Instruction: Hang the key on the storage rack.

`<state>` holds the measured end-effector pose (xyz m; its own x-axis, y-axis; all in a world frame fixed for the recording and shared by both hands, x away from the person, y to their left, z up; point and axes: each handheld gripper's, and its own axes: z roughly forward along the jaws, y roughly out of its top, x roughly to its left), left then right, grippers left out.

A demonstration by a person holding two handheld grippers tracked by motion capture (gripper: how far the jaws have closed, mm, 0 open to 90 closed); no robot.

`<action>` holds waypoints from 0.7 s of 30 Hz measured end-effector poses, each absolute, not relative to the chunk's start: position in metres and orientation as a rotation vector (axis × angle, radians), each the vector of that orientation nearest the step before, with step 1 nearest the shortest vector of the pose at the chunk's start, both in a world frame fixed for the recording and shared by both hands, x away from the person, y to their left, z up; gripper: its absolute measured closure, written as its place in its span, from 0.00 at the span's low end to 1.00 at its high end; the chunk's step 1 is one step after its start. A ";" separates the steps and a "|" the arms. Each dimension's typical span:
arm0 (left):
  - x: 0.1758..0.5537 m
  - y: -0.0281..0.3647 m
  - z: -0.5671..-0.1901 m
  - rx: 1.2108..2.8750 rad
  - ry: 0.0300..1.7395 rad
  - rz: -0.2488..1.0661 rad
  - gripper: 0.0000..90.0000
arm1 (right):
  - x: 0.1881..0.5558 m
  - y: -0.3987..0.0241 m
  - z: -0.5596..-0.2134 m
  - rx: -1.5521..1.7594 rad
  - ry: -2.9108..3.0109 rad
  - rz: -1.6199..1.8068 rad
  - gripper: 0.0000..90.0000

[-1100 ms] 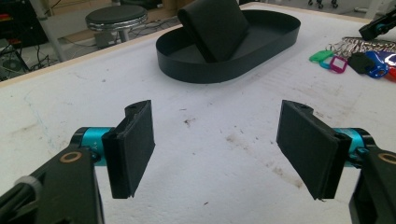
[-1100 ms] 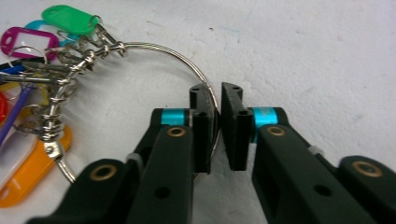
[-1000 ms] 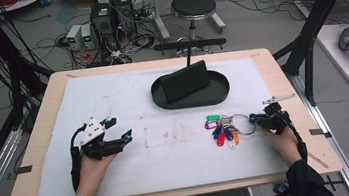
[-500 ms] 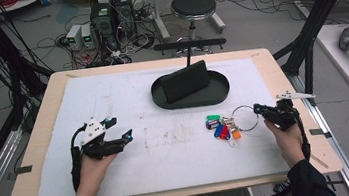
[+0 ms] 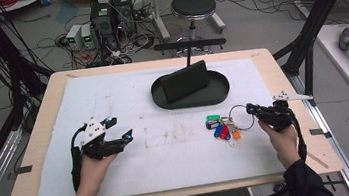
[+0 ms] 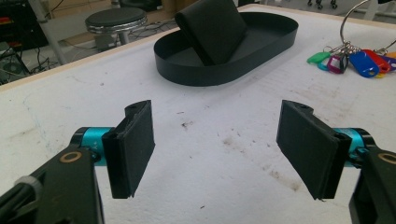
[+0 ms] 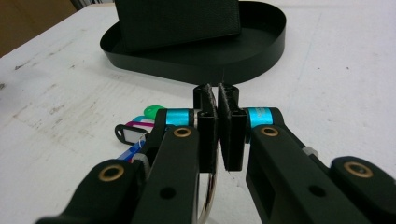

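Note:
A bunch of keys with coloured tags (image 5: 222, 129) lies on the white mat right of centre, joined to a large wire ring (image 5: 239, 117). My right gripper (image 5: 250, 109) is shut on that ring at its right side. In the right gripper view the jaws (image 7: 216, 93) stand pressed together, the ring wire (image 7: 210, 193) runs under them, and the tags (image 7: 135, 133) trail off to the left. My left gripper (image 5: 119, 127) rests at the mat's left, open with nothing between its pads (image 6: 217, 144). The keys (image 6: 359, 60) lie far to its right.
A black oval tray (image 5: 162, 99) sits at the back centre of the mat with a black wallet (image 5: 185, 81) leaning inside it. The tray (image 7: 187, 60) lies just beyond my right gripper. A stool and cables stand on the floor behind the table.
My right gripper has risen a little and drawn back to the right with the ring in it, so the ring is tilted up while the tags stay on the mat. My left gripper has kept still.

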<state>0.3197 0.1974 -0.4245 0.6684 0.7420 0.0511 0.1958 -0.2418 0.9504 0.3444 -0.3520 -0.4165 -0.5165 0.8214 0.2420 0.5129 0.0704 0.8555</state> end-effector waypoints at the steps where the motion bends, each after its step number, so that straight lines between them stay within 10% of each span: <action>1: 0.320 0.197 -0.424 1.776 0.752 0.616 0.31 | 0.344 -0.351 -0.417 1.340 2.053 1.423 0.97; 21: 0.318 0.198 -0.424 1.777 0.742 0.610 0.31 | 0.346 -0.347 -0.416 1.276 2.096 1.424 0.97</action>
<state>0.3183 0.1980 -0.4237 0.6756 0.7356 0.0502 0.1917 -0.2410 0.9514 0.3457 -0.3470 -0.4161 -0.5587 0.7996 0.2201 0.4991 0.1122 0.8593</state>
